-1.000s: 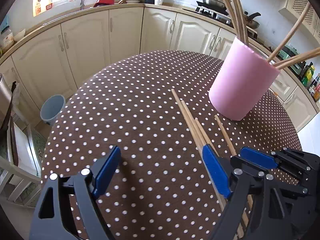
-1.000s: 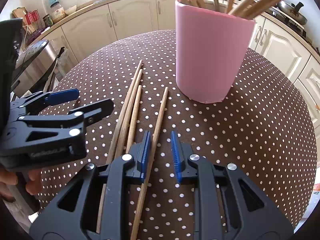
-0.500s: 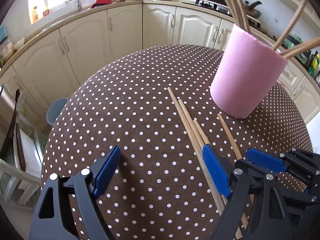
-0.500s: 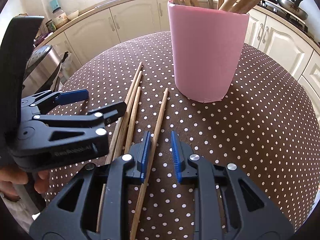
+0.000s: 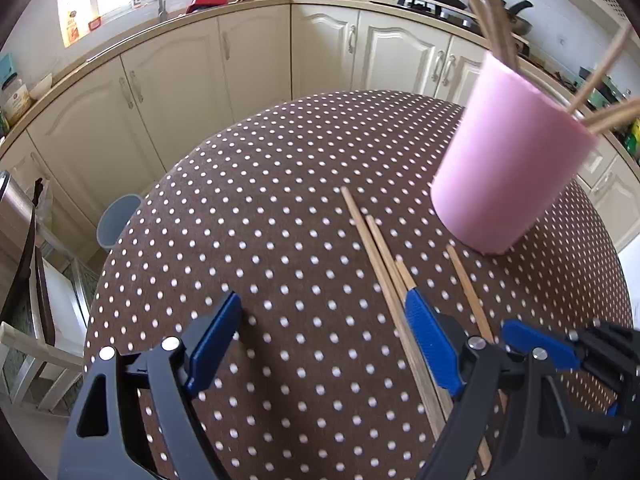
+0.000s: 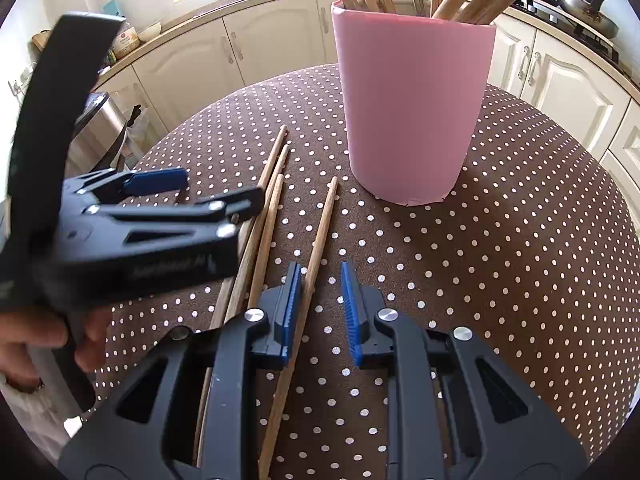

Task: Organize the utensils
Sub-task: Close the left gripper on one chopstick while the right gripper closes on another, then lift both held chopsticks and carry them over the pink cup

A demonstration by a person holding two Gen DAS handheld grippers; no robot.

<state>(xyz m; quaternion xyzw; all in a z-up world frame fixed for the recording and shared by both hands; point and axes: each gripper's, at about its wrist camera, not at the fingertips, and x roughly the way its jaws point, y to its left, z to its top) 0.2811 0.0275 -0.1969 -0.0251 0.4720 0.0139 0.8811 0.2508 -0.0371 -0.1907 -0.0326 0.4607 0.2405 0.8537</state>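
Note:
A pink cup (image 6: 412, 108) holding several wooden chopsticks stands on the brown dotted table (image 6: 520, 264); it shows in the left wrist view (image 5: 508, 172) too. Several loose chopsticks lie on the cloth in front of it (image 5: 380, 256). My right gripper (image 6: 318, 304) is open, low over the table, with its jaws around the rightmost chopstick (image 6: 320, 232). My left gripper (image 5: 320, 336) is wide open and empty, over the left three chopsticks (image 6: 260, 232). It appears at the left of the right wrist view (image 6: 200, 192).
Cream kitchen cabinets (image 5: 248, 64) curve around behind the table. A grey bin (image 5: 116, 220) and a chair (image 5: 36, 280) stand on the floor to the left. The table edge drops off close on the left and the right.
My left gripper has moved toward the chopsticks and closer to the right gripper. The right gripper has edged forward along its chopstick, toward the pink cup.

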